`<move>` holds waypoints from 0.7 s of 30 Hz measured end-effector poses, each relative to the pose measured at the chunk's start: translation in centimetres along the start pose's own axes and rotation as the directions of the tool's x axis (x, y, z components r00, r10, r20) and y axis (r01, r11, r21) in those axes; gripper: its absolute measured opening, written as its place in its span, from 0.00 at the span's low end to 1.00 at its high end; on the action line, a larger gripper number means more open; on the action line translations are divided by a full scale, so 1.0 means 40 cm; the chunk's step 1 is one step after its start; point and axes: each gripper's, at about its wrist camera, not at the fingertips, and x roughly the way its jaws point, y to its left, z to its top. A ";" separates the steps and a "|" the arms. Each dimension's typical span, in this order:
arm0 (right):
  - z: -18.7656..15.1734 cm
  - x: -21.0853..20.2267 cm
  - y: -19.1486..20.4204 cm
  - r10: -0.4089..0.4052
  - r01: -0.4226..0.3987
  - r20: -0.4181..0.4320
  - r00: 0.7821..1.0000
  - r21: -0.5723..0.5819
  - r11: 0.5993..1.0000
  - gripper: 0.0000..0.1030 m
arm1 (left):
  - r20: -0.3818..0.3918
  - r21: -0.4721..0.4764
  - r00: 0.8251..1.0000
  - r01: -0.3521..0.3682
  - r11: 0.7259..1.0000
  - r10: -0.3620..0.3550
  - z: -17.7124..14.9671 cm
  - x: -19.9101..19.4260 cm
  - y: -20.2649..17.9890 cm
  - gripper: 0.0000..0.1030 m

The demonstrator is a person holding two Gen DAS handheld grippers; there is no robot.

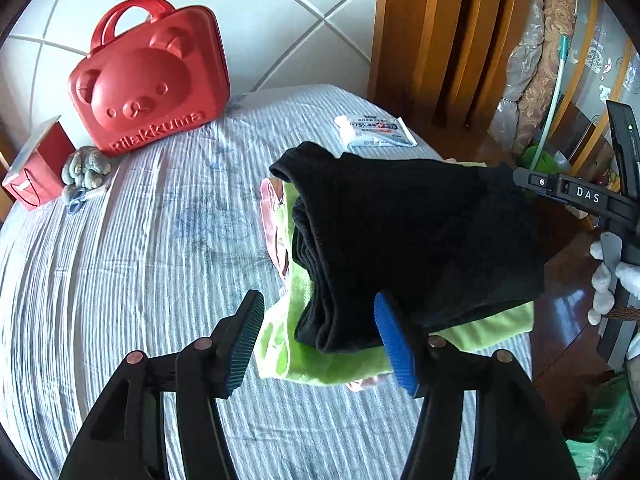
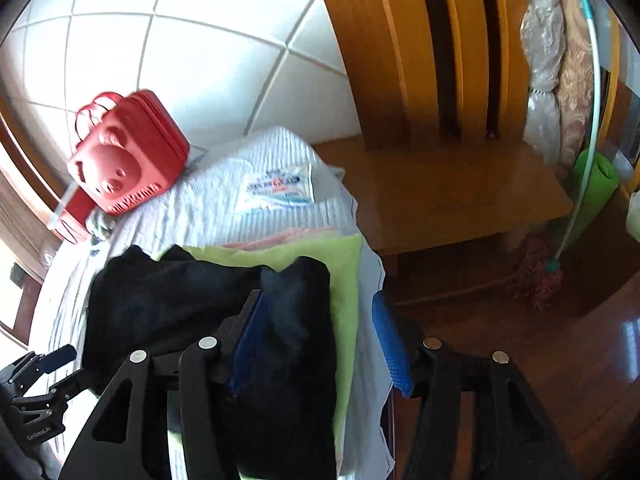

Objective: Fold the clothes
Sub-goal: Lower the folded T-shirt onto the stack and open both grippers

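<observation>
A folded black garment (image 1: 404,240) lies on top of a lime-green garment (image 1: 304,356) and a pink one (image 1: 274,208) at the right edge of the striped bed (image 1: 140,260). My left gripper (image 1: 320,340) is open, its blue pads at the near end of the black garment, which lies partly between them. My right gripper (image 2: 320,340) is open over the stack, with the black garment (image 2: 192,304) and green garment (image 2: 344,280) between its fingers. The right gripper also shows at the far right of the left wrist view (image 1: 580,196).
A red bear-face case (image 1: 148,80) stands at the bed's far side by the tiled wall, with a red box (image 1: 36,168) and a grey plush (image 1: 86,168) beside it. A wipes packet (image 1: 374,130) lies behind the stack. A wooden chair (image 2: 452,188) stands right of the bed.
</observation>
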 end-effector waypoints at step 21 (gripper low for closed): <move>-0.200 -0.133 0.073 -0.033 0.032 -0.019 0.999 -0.019 0.999 0.89 | 0.028 0.061 0.999 0.028 0.998 -0.029 -0.023 -0.068 -0.103 0.60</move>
